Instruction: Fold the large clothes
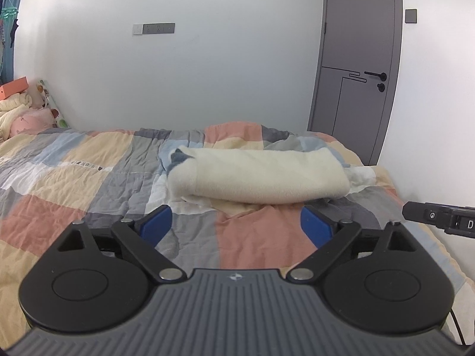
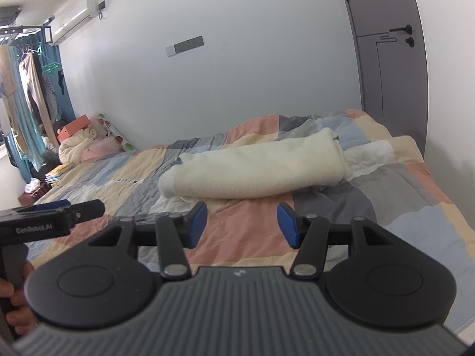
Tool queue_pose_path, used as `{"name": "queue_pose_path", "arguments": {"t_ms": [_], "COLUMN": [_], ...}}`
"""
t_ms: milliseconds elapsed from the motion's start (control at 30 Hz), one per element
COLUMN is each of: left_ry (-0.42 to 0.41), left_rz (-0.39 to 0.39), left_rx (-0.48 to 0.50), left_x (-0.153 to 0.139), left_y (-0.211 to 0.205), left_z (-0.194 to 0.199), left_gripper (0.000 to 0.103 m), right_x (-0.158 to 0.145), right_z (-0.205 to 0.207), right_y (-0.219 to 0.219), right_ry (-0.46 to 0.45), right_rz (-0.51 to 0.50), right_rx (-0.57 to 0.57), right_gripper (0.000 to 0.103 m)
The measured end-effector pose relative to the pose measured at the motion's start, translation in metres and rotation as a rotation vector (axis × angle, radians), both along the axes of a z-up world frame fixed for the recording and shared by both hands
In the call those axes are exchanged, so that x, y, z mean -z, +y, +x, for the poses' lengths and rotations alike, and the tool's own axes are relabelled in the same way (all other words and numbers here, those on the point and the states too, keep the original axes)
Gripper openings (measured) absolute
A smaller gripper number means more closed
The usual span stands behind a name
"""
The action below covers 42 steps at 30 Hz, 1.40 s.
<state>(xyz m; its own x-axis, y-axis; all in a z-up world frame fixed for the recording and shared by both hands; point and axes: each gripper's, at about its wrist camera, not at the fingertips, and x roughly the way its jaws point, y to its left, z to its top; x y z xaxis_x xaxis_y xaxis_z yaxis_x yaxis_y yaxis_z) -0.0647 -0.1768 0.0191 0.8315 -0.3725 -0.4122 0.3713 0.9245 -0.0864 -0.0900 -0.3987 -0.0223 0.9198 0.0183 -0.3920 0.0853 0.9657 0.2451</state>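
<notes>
A cream fleece garment (image 1: pixel 258 175) lies folded into a thick bundle across the patchwork quilt, with a grey-blue patch at its left end. In the right wrist view the same garment (image 2: pixel 255 172) stretches from centre to right. My left gripper (image 1: pixel 237 225) hovers just in front of the bundle, jaws wide open, nothing between the blue pads (image 1: pixel 157 222). My right gripper (image 2: pixel 242 222) is also open and empty, a little short of the bundle's near edge. From the left wrist view, only the right gripper's side (image 1: pixel 439 218) shows. A hand (image 2: pixel 14 305) holds the left gripper's handle.
The quilt (image 1: pixel 89 178) covers the whole bed. Pillows and an orange box (image 2: pixel 77 129) are piled at the head, left. A white wall runs behind the bed and a grey door (image 1: pixel 356 59) stands at the right. Clothes hang on a rack (image 2: pixel 32 89) at far left.
</notes>
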Motion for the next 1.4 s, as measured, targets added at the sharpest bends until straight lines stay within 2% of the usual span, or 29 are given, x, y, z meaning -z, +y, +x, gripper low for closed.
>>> {"name": "queue_pose_path", "arguments": {"t_ms": [467, 1067, 1133, 1167, 1400], "left_ry": [0.001, 0.0, -0.014, -0.019, -0.003], "left_rz": [0.008, 0.05, 0.074, 0.078, 0.063], "left_rx": [-0.037, -0.048, -0.047, -0.048, -0.04], "left_x": [0.001, 0.0005, -0.0004, -0.0007, -0.0008], "left_y": [0.001, -0.0028, -0.0064, -0.0074, -0.005], "left_z": [0.0035, 0.002, -0.0004, -0.0015, -0.0012], "left_gripper": [0.103, 0.103, 0.103, 0.103, 0.103], "right_x": [0.002, -0.0019, -0.0022, -0.0026, -0.0038], "right_z": [-0.0035, -0.0002, -0.0005, -0.0018, -0.001], "right_y": [-0.0012, -0.0033, -0.0037, -0.0028, -0.001], "right_ry": [0.003, 0.01, 0.003, -0.006, 0.008], "right_rz": [-0.007, -0.03, -0.028, -0.029, -0.083], "right_rx": [0.008, 0.025, 0.023, 0.029, 0.059], "right_gripper": [0.056, 0.057, 0.087, 0.092, 0.093]}}
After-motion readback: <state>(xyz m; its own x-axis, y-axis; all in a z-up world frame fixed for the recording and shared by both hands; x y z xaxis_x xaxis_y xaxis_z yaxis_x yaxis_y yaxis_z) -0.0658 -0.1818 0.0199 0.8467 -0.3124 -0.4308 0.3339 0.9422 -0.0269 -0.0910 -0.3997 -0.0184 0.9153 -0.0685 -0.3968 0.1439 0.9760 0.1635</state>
